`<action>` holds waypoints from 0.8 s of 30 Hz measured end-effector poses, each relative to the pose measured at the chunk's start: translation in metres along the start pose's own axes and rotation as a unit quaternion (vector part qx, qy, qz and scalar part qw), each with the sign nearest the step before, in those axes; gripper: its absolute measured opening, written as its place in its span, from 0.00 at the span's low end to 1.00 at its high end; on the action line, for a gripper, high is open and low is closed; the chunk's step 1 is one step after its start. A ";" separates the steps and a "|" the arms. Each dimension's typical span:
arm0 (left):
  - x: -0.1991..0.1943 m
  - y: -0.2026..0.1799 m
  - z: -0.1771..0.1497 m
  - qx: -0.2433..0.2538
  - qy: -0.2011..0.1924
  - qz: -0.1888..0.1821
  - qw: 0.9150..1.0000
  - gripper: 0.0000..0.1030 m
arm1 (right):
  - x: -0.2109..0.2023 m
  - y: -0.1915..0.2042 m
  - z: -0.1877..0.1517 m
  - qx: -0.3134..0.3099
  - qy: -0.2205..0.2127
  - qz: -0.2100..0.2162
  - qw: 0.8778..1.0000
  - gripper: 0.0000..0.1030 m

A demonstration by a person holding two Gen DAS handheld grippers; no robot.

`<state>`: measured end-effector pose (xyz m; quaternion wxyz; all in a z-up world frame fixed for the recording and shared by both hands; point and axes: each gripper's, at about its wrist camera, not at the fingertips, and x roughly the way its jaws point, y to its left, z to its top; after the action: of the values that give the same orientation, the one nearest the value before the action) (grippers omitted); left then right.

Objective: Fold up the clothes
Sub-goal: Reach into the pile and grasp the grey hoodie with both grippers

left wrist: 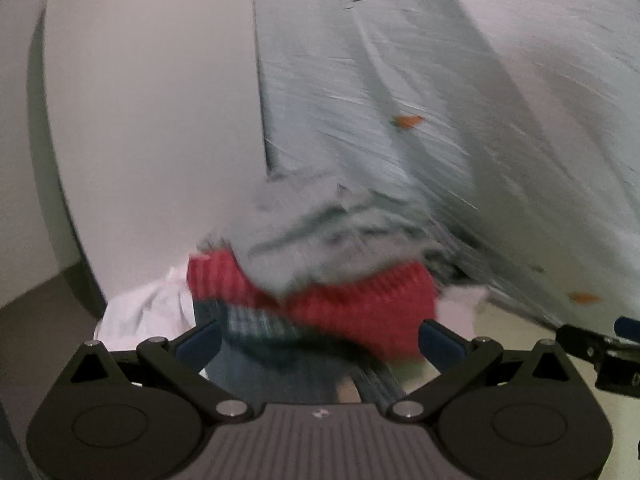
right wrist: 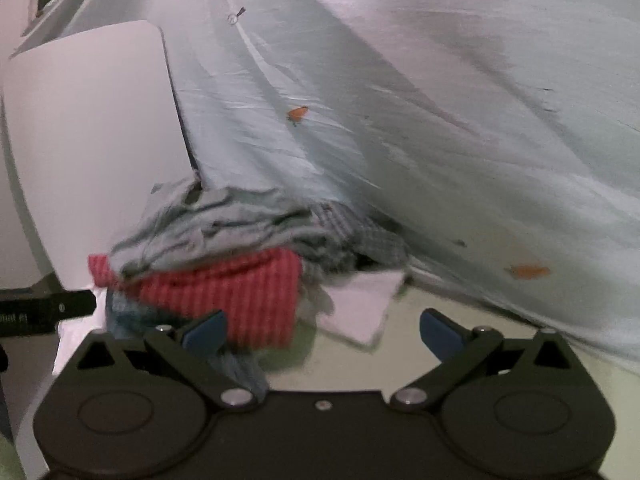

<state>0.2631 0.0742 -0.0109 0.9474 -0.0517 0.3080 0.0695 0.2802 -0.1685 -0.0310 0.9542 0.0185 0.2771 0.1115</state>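
Several garments sit heaped in a pile of clothes (left wrist: 312, 264) against the white panel (left wrist: 152, 120). Both the left gripper (left wrist: 320, 338) and right gripper (right wrist: 323, 330) gape, empty. Soft, light, floppy cloth; pinching the top grey garment (right wrist: 224, 232) by an edge looks best.

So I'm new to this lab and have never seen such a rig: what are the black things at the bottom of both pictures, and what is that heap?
Each picture comes from a wide-angle camera on a handheld two-finger gripper, looking along its blue-tipped fingers. A person holds one in each hand; there is no robot arm. The left gripper is open, right up against the pile of crumpled clothes. The right gripper is also open and holds nothing, its left finger near the pile's edge. The pile shows a red ribbed knit garment under a grey-green striped cloth, with white cloth beside it. Behind hangs a pale blue sheet. Both pictures are blurred.
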 end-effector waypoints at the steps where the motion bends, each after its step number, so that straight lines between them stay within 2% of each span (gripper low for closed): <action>1: 0.016 0.003 0.011 -0.002 0.000 0.004 1.000 1.00 | 0.019 0.000 0.008 0.003 0.001 0.004 1.000 1.00; 3: 0.048 0.010 0.031 -0.005 0.000 0.007 1.000 1.00 | 0.060 -0.001 0.026 0.015 0.005 0.012 1.000 1.00; 7: 0.111 0.020 0.064 -0.012 0.006 -0.003 1.000 0.99 | 0.145 -0.005 0.056 0.064 0.018 0.056 0.996 1.00; 13: 0.187 0.026 0.085 -0.020 0.032 -0.031 0.999 0.93 | 0.245 0.012 0.070 0.111 0.051 0.130 0.984 1.00; 15: 0.198 0.026 0.085 -0.022 0.031 -0.041 0.998 0.87 | 0.265 0.022 0.066 0.115 0.063 0.147 0.980 0.98; 17: 0.200 0.027 0.082 -0.031 0.026 -0.042 0.998 0.61 | 0.277 0.031 0.063 0.112 0.062 0.149 0.981 0.94; 18: 0.198 0.028 0.081 -0.035 0.021 -0.042 0.998 0.53 | 0.278 0.034 0.061 0.110 0.056 0.148 0.981 0.83; 20: 0.191 0.027 0.082 -0.040 0.003 -0.032 0.999 0.18 | 0.273 0.038 0.061 0.114 0.048 0.156 0.980 0.63; 21: 0.186 0.026 0.084 -0.043 -0.006 -0.029 0.999 0.18 | 0.270 0.039 0.061 0.116 0.045 0.160 0.979 0.51; 22: 0.179 0.023 0.086 -0.045 -0.013 -0.036 0.998 0.16 | 0.265 0.040 0.062 0.110 0.038 0.164 0.979 0.43; 23: 0.173 0.021 0.088 -0.047 -0.019 -0.043 0.998 0.16 | 0.259 0.041 0.063 0.101 0.030 0.169 0.980 0.25; 24: 0.165 0.017 0.090 -0.047 -0.026 -0.049 0.997 0.15 | 0.250 0.041 0.064 0.098 0.020 0.170 0.980 0.04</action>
<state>0.4446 0.1206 -0.0368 0.9540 -0.1096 0.2762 0.0385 0.5113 -0.0716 -0.1039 0.9093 0.1562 0.2980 0.2448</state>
